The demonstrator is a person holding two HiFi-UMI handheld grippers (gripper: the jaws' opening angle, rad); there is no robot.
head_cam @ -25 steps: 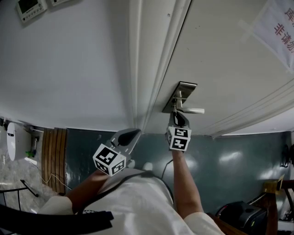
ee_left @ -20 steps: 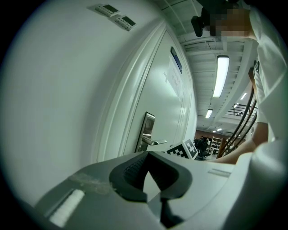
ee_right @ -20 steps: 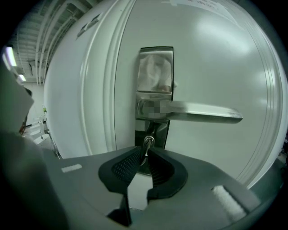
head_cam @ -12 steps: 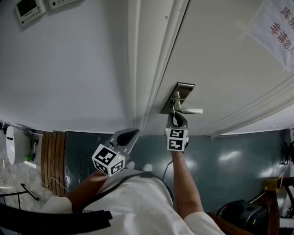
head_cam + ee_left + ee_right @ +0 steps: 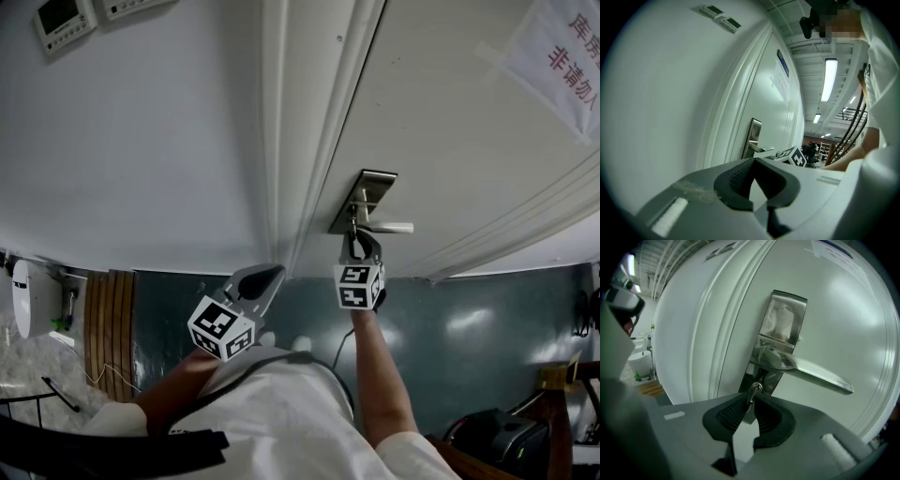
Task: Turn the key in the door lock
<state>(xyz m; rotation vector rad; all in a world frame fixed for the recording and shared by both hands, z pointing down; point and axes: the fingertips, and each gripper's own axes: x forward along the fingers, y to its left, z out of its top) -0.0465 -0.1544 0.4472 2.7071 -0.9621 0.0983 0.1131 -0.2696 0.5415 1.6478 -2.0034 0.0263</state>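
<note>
A steel lock plate [image 5: 364, 199] with a lever handle [image 5: 389, 226] sits on the white door [image 5: 450, 122]. Below the handle a small metal key [image 5: 753, 391] sticks out of the lock. My right gripper [image 5: 751, 401] is shut on the key's head, its ribbed pads pressing both sides. In the head view the right gripper [image 5: 361, 246] reaches up to the plate. My left gripper [image 5: 267, 277] hangs lower left, near the door frame and away from the lock. Its jaws [image 5: 753, 161] are shut with nothing in them. The plate [image 5: 753, 136] shows beyond them.
The door frame [image 5: 300, 122] runs beside the lock plate. Two wall panels [image 5: 61, 19] sit at the top left and a paper notice [image 5: 562, 56] hangs on the door. A slatted wooden piece [image 5: 111, 319] and a dark bag [image 5: 497, 441] stand on the floor.
My right gripper has rolled a little about its own line while holding the key; its marker cube shows a different tilt. The left gripper has stayed where it was.
</note>
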